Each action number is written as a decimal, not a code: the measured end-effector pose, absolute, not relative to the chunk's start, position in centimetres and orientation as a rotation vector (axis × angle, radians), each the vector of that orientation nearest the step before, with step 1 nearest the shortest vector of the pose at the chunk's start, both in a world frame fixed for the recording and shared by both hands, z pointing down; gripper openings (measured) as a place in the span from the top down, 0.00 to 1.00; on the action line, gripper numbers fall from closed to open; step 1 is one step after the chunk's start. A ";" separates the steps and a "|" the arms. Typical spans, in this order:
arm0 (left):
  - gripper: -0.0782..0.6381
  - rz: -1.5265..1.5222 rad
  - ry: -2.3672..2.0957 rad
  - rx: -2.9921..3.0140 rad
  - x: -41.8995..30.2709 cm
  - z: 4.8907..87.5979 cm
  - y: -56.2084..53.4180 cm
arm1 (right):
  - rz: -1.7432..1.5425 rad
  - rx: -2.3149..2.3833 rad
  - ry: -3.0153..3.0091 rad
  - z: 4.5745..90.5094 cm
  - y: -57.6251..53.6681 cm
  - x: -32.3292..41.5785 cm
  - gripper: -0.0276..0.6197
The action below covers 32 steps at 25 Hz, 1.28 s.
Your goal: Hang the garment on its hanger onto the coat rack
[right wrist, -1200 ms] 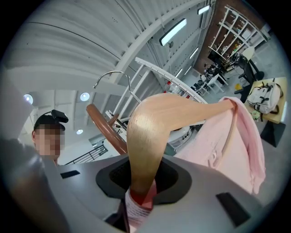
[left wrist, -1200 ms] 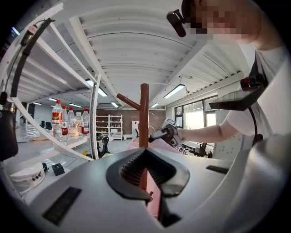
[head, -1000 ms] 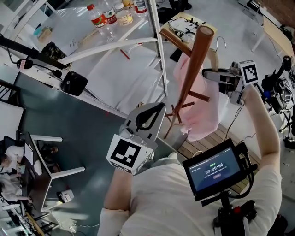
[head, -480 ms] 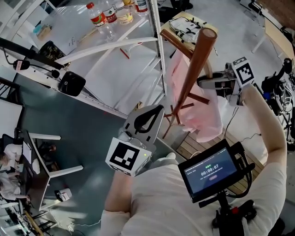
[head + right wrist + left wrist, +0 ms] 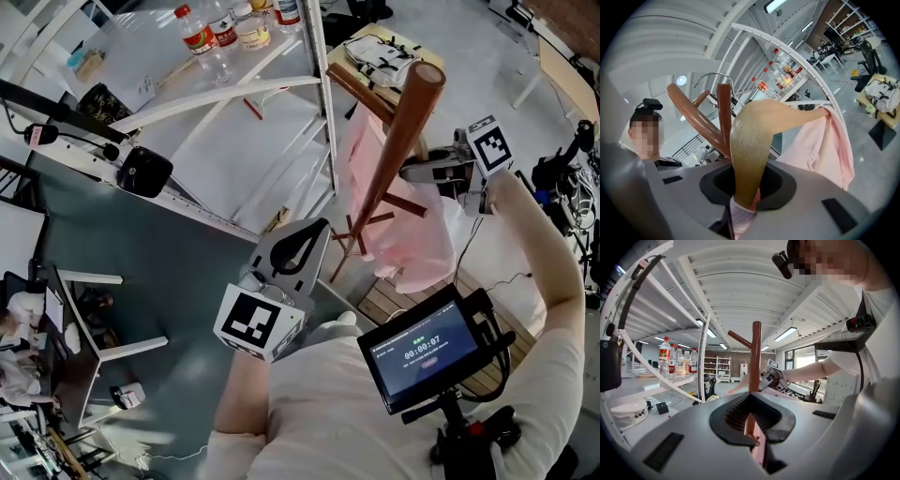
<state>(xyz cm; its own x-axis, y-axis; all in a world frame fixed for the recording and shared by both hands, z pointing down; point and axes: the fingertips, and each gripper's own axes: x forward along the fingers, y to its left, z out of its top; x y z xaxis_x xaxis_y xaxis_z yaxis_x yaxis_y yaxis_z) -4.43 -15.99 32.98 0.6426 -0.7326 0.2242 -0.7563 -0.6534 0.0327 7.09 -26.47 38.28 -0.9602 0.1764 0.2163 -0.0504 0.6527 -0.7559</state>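
Note:
The brown wooden coat rack pole [image 5: 394, 155] rises towards me, with short pegs near its foot [image 5: 361, 225]. A pink garment [image 5: 403, 230] hangs on a pale wooden hanger [image 5: 749, 140], close behind and right of the pole. My right gripper [image 5: 407, 172] is shut on one hanger arm [image 5: 745, 201]. The hanger's metal hook [image 5: 712, 76] is level with the rack's upper peg [image 5: 689, 112] and pole top [image 5: 724, 117]; I cannot tell whether it touches them. My left gripper [image 5: 326, 221] is held low by my chest, shut on nothing, pointing at the pole [image 5: 754, 357].
A white-framed table [image 5: 234, 94] with several bottles [image 5: 202, 37] stands left of the rack. A bag lies on a wooden table [image 5: 380, 52] behind it. A black lamp head [image 5: 142, 169] juts out at left. A timer screen [image 5: 422, 352] sits at my chest above wooden decking [image 5: 394, 300].
My right gripper has carried the hanger and garment left, closer to the pole; the metal hook is now hidden behind the pole in the head view. The left gripper has barely moved.

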 end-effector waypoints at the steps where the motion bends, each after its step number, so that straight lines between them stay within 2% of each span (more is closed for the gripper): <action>1: 0.88 0.290 -1.248 2.732 -4.5 33.0 -16.0 | 1.191 -0.112 -2.590 38.5 -26.3 6.9 0.82; 32: 0.88 0.283 -1.286 2.665 -4.7 34.9 -15.0 | 1.246 -0.197 -2.564 42.2 -24.6 6.0 0.82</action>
<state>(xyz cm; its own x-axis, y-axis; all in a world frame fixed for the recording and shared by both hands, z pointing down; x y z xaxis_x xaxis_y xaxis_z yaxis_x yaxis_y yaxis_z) -4.74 -14.95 34.94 0.6106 -0.7539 0.2424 -0.7860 -0.6143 0.0690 6.02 -24.61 42.19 -0.9506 0.2437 0.1924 -0.0007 0.6181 -0.7861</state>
